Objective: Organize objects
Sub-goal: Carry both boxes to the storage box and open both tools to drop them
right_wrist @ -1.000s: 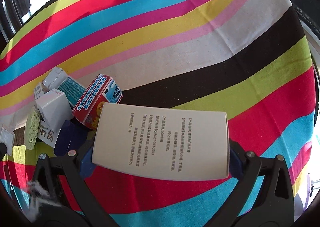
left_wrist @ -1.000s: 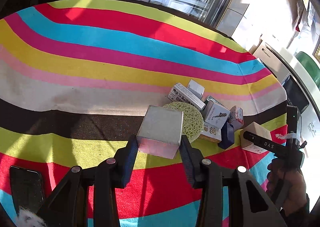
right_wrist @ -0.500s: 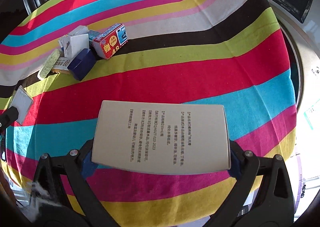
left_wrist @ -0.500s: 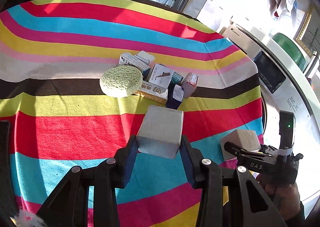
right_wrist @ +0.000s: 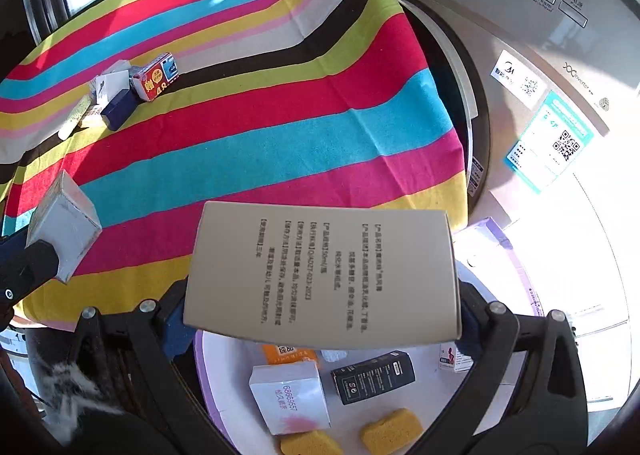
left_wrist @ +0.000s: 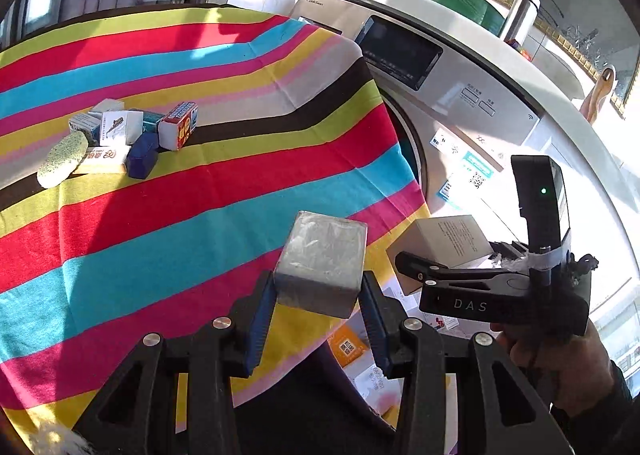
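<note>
My left gripper is shut on a silver-grey box, held over the near edge of the striped tablecloth. My right gripper is shut on a wide beige box with printed text, which hangs above a lilac bin. In the left wrist view the beige box sits to the right, and a hand holds that gripper. From the right wrist the silver-grey box shows at the left edge. A pile of small boxes and a green sponge lies far back on the cloth.
The bin holds a white box, a black box, an orange packet and two yellow sponges. A washing machine stands close on the right of the table. A navy box and a red-blue box are in the pile.
Both grippers have carried their boxes away from the pile to the table's edge. The pile has receded to the far left, and the bin and the washing machine have come into view.
</note>
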A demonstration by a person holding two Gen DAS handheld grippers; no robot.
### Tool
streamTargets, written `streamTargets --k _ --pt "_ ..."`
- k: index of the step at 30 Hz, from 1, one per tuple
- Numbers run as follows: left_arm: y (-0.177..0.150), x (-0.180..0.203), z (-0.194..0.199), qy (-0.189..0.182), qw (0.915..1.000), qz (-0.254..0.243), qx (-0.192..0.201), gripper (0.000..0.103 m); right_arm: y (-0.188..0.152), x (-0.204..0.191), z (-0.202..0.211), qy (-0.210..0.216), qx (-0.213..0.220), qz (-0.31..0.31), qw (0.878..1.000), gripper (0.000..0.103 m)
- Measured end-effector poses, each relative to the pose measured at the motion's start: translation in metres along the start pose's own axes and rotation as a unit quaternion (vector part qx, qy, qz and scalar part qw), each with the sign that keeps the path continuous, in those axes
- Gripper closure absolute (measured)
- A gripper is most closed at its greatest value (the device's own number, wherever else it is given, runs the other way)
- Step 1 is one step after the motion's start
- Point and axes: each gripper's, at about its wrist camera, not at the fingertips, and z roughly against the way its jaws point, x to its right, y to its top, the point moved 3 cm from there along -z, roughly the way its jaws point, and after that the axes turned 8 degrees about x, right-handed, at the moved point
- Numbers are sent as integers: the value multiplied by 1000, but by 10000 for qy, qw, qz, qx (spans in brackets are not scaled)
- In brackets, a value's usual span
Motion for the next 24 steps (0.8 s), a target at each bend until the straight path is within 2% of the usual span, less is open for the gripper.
streamTargets --k 5,8,14,18,19,20,22,24 --pt "-23 46 -14 -466 9976 -408 -324 59 -25 44 13 -321 -201 -303 9988 2" --pt "-38 62 -23 -609 9947 -613 -550 59 -39 65 13 -447 -396 -507 9969 2" --pt "-59 80 -41 -877 9883 -769 -978 59 -59 89 11 -632 -620 -722 9934 2" --pt "-68 84 -50 -942 9853 -827 -1164 57 -62 95 12 -664 -549 -797 9931 2" --pt "-69 85 -52 -949 9848 -806 -1209 50 -61 96 13 -681 -533 -818 9929 2" --pt "-70 85 -53 -975 9846 -777 -1224 38 -61 97 13 -684 -535 -863 9925 1" --pt "-69 85 -52 -1035 9848 -711 -1204 25 -59 100 12 -666 -529 -954 9918 1" --pt "-66 84 -48 -1057 9855 -674 -1147 21 -57 101 11 -641 -561 -1035 9910 1"
